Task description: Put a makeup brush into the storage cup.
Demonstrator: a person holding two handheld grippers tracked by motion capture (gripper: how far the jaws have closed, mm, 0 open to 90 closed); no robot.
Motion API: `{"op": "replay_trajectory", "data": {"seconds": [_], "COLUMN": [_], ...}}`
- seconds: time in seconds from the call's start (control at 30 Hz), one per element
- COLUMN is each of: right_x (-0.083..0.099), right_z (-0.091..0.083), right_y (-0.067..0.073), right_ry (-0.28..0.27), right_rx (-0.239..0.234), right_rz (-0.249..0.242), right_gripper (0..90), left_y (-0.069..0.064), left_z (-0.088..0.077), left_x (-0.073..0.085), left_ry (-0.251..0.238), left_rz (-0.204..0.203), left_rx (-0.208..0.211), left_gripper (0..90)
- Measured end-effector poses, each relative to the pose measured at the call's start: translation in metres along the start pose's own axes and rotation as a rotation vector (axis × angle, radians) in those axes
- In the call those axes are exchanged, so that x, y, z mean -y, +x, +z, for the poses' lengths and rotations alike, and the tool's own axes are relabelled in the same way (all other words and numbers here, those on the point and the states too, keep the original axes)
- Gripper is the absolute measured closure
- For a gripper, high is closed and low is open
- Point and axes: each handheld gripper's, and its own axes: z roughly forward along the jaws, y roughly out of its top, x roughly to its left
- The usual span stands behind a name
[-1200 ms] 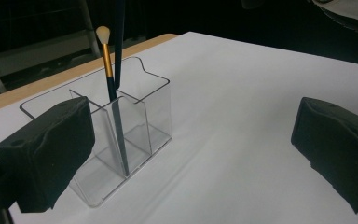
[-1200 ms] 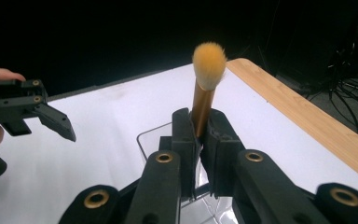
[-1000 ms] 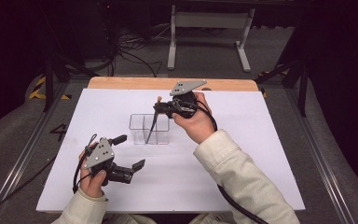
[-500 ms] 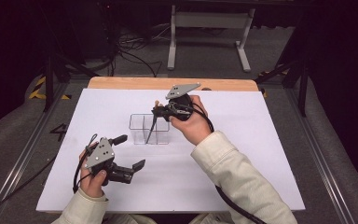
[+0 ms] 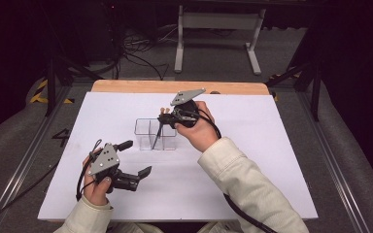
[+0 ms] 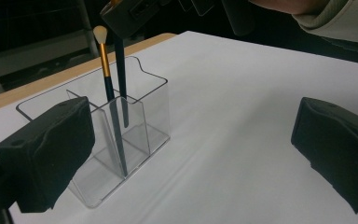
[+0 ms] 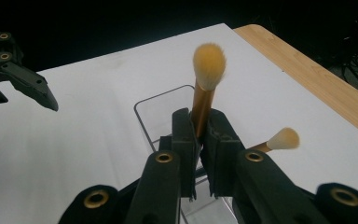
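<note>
Right tongs [image 7: 198, 140] clenched on a gold-handled brush [image 7: 209, 79], held upright over the clear organizer [image 5: 155, 134] at frame centre. A second brush [image 6: 108, 84] leans inside it. Left tongs [image 5: 137, 160] spread wide, holding nothing, lower left on the desk [image 5: 272, 160].

organizer [image 6: 140, 116]: clear glossy plastic | brush [image 7: 204, 100]: shiny gold metal ferrule, soft bristles | table cover [image 5: 252, 160]: matt white sheet | table edge [image 5: 141, 86]: pale wood | jaws: matt black

Light wooden counter [image 5: 126, 86] under a white sheet [image 5: 272, 160], grey carpeted floor [image 5: 349, 160], white metal stand [image 5: 218, 22] behind, black cables [image 5: 136, 46], dark unlit room.
</note>
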Motion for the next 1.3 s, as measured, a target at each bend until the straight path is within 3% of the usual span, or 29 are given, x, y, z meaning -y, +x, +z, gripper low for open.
{"op": "replay_trajectory", "data": {"seconds": [0.6,0.7,0.97,1.03,1.17,1.3], "right_x": [0.003,0.004,0.006,0.006,0.012,0.021], "right_z": [0.001,-0.002,-0.018,-0.025,-0.04,-0.056], "right_y": [0.0,0.0,0.001,0.002,0.004,0.005], "right_ry": [0.01,-0.043,-0.151,-0.185,-0.245,-0.294], "right_rx": [-0.017,0.007,0.031,0.033,0.047,0.053], "right_rz": [0.004,0.014,-0.005,-0.016,0.009,0.025], "right_gripper": [83.4,59.5,26.9,20.8,10.4,6.5], "left_y": [0.0,0.001,0.002,0.002,0.002,0.003], "left_z": [0.001,0.001,0.002,0.001,0.0,-0.003], "left_x": [0.0,0.0,0.0,0.0,0.0,-0.001], "left_ry": [-0.003,-0.003,-0.003,-0.009,-0.004,-0.004], "left_rz": [0.002,-0.002,-0.006,-0.007,-0.005,-0.008], "left_rx": [0.002,0.002,0.004,-0.002,-0.006,-0.006], "left_gripper": [0.4,0.3,0.4,0.4,0.3,0.4]}}
